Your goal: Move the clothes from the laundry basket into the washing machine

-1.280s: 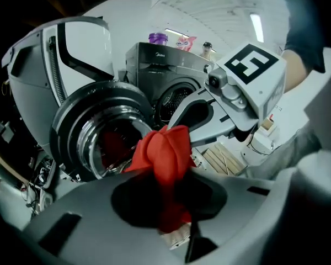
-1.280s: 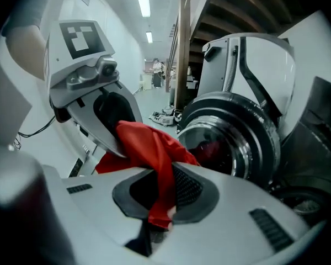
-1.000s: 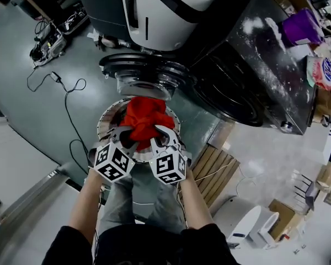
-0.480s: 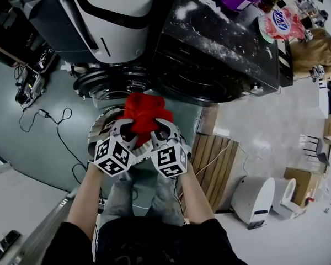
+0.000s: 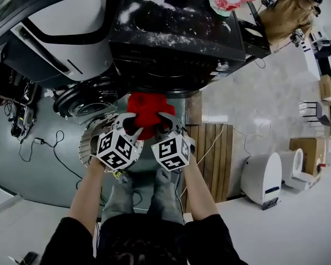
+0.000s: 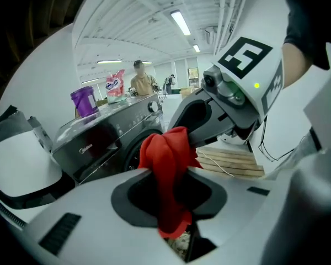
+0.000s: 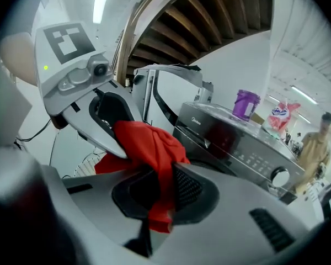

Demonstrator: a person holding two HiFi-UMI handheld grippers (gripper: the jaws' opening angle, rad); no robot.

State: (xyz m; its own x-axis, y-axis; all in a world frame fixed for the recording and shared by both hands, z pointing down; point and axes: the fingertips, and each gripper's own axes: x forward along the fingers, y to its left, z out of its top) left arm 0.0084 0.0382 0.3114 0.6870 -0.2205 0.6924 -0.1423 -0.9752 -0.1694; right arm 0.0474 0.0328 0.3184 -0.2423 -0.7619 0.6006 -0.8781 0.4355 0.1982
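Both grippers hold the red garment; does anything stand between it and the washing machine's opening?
Nothing visible does. The red garment, clamped by the left gripper and the right gripper, hangs in front of the dark washing machine, whose round door appears swung aside to the left. The opening is mostly hidden behind the garment.

Clock bearings from left gripper (image 5: pixel 129 125) and right gripper (image 5: pixel 164 125), head view: black washing machine (image 5: pixel 176 43) is blocking 12, red cloth (image 5: pixel 149 108) is bunching just before it. White machine (image 5: pixel 60 32) is crowding 10, round door (image 5: pixel 85 99) is hanging at 9. Laundry basket (image 5: pixel 89 142) is sitting at 8, wooden pallet (image 5: pixel 209 153) is lying at 3, and bare floor (image 5: pixel 248 104) is lying open at 2.
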